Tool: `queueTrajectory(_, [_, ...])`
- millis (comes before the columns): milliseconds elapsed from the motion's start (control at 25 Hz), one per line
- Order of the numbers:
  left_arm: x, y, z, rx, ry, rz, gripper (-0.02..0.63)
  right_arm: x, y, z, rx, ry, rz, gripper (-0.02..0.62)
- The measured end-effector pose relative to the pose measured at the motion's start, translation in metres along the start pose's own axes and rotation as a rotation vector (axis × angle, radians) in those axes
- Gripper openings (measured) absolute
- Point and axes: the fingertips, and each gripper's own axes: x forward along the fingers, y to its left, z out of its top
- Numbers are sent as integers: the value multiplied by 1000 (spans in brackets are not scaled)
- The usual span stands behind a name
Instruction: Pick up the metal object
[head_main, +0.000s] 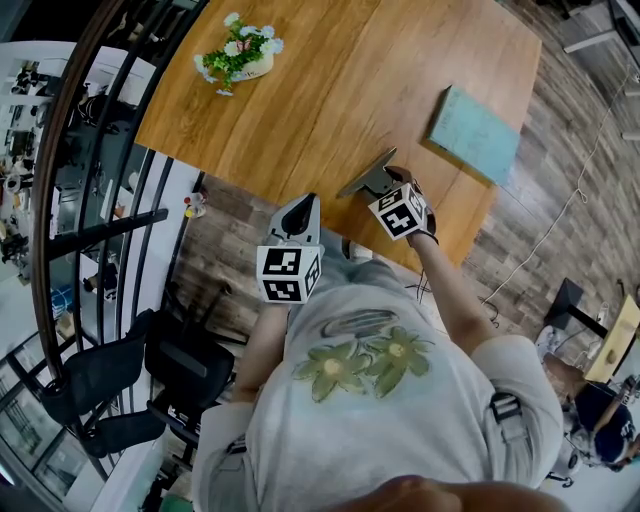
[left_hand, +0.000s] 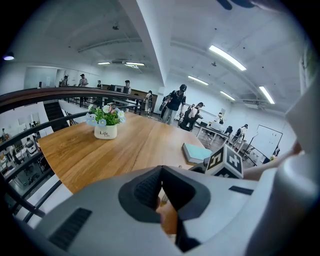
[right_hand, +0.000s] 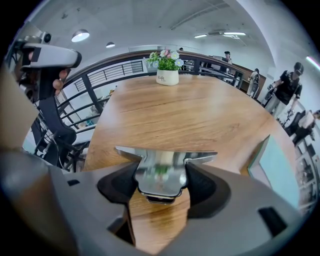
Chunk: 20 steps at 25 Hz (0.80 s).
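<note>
The metal object (head_main: 366, 178) is a shiny flat plate with a wide front edge. It is held over the wooden table (head_main: 330, 90) near its front edge. My right gripper (head_main: 383, 188) is shut on it; in the right gripper view the plate (right_hand: 162, 167) sits clamped between the two dark pads (right_hand: 119, 184), its wide edge pointing away. My left gripper (head_main: 300, 208) hangs just off the table's front edge, left of the right one. Its jaws are together with nothing in them (left_hand: 161, 175). The right gripper's marker cube (left_hand: 226, 162) shows in the left gripper view.
A white pot of flowers (head_main: 240, 55) stands at the table's far left. A teal book (head_main: 473, 134) lies at the right. A black curved railing (head_main: 110, 150) and black chairs (head_main: 150, 380) are to the left of the table. Several people stand far behind.
</note>
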Motion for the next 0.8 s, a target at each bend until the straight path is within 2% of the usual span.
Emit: queueTrajectory(800, [-7,-5,13,7,-46,3,14,-29,0,20,6,-79,17,288])
